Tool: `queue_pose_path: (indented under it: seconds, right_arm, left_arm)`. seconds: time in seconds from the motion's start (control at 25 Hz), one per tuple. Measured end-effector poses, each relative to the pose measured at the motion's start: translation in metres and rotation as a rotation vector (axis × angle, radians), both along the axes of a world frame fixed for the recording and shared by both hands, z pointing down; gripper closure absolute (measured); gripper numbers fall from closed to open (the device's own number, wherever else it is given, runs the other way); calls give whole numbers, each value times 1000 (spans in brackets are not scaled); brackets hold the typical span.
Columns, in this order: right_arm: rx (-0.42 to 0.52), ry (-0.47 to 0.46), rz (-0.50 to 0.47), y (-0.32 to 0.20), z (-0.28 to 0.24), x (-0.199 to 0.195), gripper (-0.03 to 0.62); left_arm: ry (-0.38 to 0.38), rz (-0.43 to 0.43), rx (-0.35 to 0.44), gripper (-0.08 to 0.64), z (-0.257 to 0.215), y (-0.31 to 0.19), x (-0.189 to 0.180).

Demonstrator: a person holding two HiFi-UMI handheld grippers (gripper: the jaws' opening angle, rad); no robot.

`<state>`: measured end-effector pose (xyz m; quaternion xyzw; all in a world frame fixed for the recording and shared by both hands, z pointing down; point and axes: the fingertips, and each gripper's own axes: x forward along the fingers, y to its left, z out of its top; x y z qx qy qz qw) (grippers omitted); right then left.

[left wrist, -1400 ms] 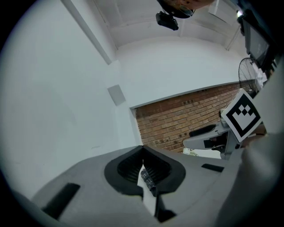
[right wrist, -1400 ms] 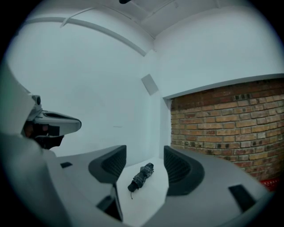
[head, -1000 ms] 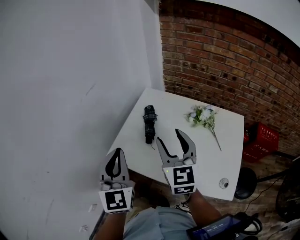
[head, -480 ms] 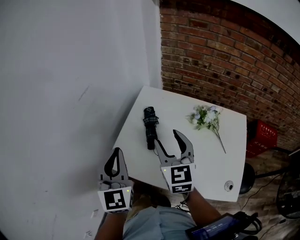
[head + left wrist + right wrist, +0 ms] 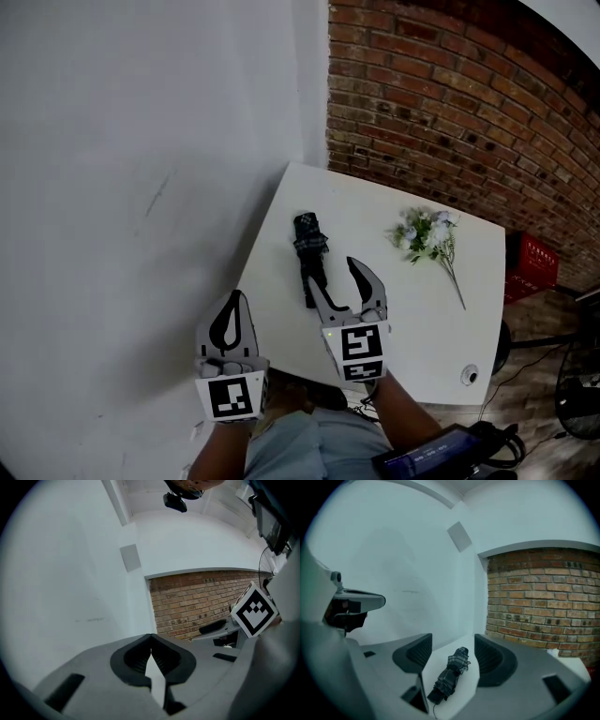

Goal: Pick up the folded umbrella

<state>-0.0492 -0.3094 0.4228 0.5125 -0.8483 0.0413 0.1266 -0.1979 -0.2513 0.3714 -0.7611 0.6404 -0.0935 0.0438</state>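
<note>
The folded umbrella (image 5: pixel 309 255), dark with a plaid pattern, lies on the white table (image 5: pixel 403 309) near its left edge, with its handle end toward me. My right gripper (image 5: pixel 337 277) hovers just short of that near end. Its jaws are opening and its left fingertip is beside the handle. In the right gripper view the umbrella (image 5: pixel 450 674) lies ahead on the table, framed by the right gripper (image 5: pixel 452 645) but touched by neither pad. My left gripper (image 5: pixel 233 302) hangs off the table's left side with nothing in it. The left gripper (image 5: pixel 151 638) shows its tips meeting.
A bunch of white artificial flowers (image 5: pixel 427 234) lies on the table's far right part. A small round object (image 5: pixel 469 375) sits near the front right corner. A white wall runs along the left and a brick wall (image 5: pixel 450 112) behind. A red crate (image 5: pixel 536 267) stands on the floor at right.
Both grippers have moved forward and down toward the table. The right gripper's tips have closed in on the umbrella's near end. The left gripper stays shut.
</note>
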Motion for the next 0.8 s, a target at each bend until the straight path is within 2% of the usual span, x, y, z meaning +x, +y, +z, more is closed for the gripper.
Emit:
queue_pose_path:
  seconds: [0.12, 0.6, 0.8]
  right_arm:
    - [-37, 10, -1, -10, 18, -10, 296]
    - [-171, 47, 43, -40, 75, -28, 287]
    - [-227, 61, 68, -49, 99, -30, 284]
  left_arm:
    - [28, 7, -21, 552, 7, -12, -4]
    - [8, 22, -94, 552, 46, -44, -34]
    - [59, 66, -127, 552, 54, -55, -24]
